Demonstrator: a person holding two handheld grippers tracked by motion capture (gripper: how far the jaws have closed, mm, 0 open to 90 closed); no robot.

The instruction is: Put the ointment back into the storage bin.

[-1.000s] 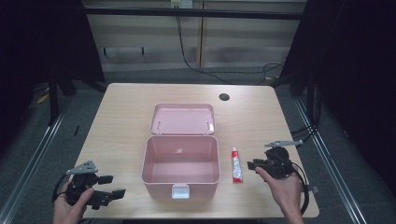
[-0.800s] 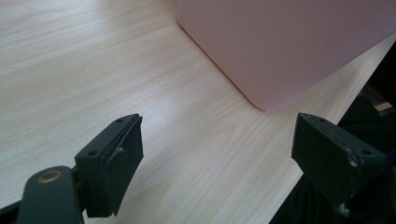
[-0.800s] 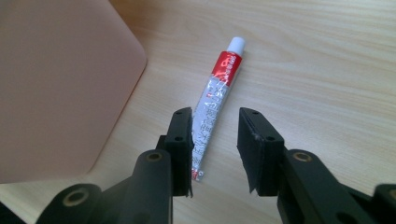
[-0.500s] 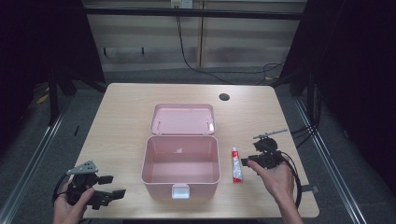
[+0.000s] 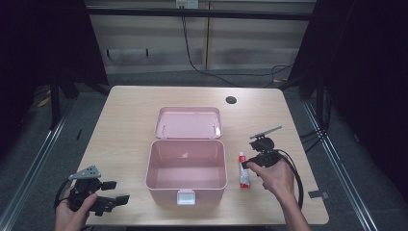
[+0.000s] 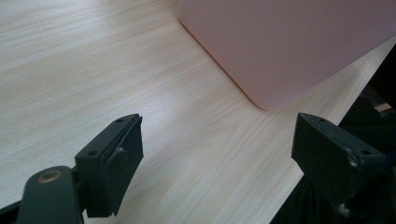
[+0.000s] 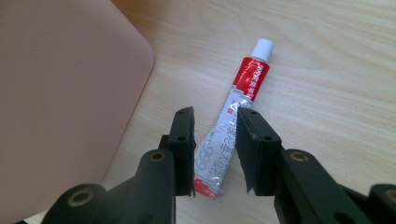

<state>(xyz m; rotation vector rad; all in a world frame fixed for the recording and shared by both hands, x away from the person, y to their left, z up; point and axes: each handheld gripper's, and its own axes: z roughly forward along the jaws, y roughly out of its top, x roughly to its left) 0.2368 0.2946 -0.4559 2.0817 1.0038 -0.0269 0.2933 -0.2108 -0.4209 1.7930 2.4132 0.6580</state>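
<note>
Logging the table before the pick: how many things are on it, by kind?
Pink box, lid open: 1
Red and silver tube, lying flat beside the box: 1
Grippers: 2, left gripper and right gripper, the right one's jaws on either side of the tube
Total: 4

Light wooden table [image 5: 125, 120] on grey floor [image 5: 29, 159], dark surroundings.

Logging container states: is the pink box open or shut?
Open. In the high view the box shows its bare inside, and its lid lies flat on the table behind it.
</note>
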